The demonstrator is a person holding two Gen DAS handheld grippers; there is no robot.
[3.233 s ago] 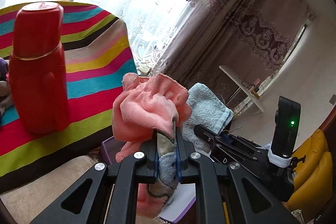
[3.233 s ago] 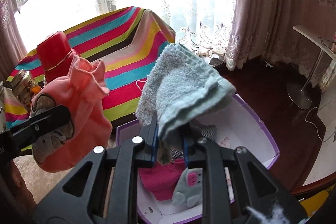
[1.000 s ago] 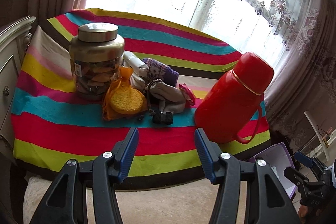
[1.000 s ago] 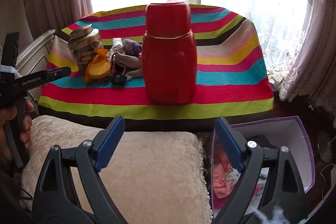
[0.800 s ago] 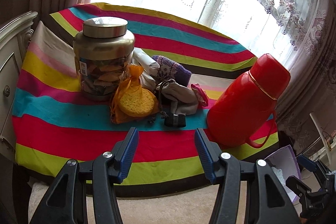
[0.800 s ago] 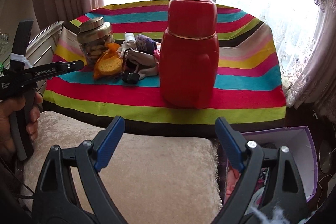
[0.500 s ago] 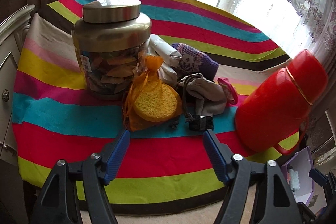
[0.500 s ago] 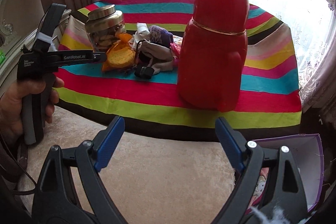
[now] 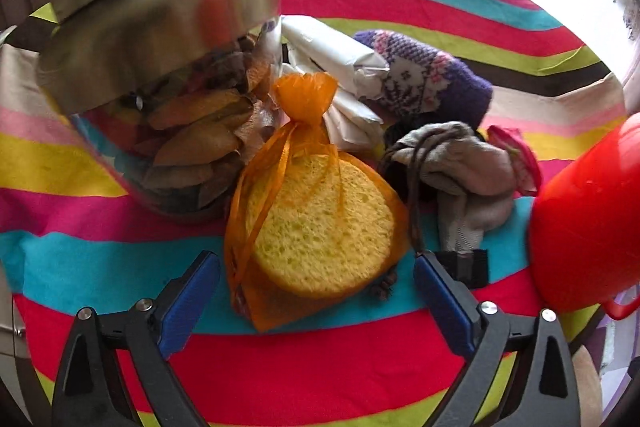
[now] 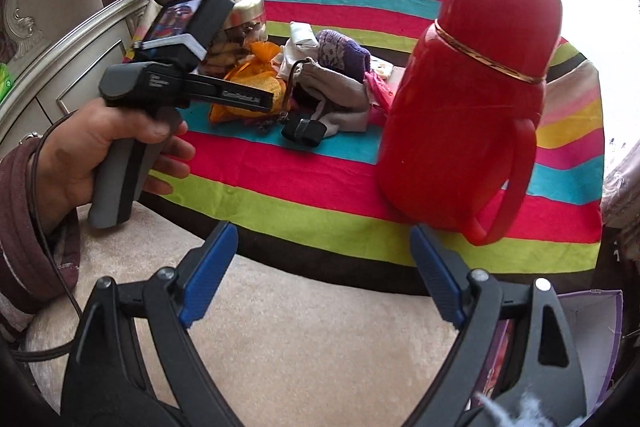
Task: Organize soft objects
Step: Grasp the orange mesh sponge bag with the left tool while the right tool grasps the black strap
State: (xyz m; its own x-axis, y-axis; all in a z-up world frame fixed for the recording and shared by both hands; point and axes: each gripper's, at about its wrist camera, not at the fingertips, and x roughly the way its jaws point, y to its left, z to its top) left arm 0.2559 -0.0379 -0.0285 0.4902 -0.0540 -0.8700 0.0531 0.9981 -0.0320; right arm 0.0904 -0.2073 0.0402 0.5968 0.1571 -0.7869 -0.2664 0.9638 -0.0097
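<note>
While both tongs gape wide — left tongs flank the orange sponge pouch — no lettering reads clearly.

right gripper jaws wide, empty, above beige cushion; red thermos ahead (striped cloth).

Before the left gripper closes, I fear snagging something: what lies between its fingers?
In the left wrist view, only the orange mesh bag holding a yellow sponge lies between the open left gripper fingers.
</note>
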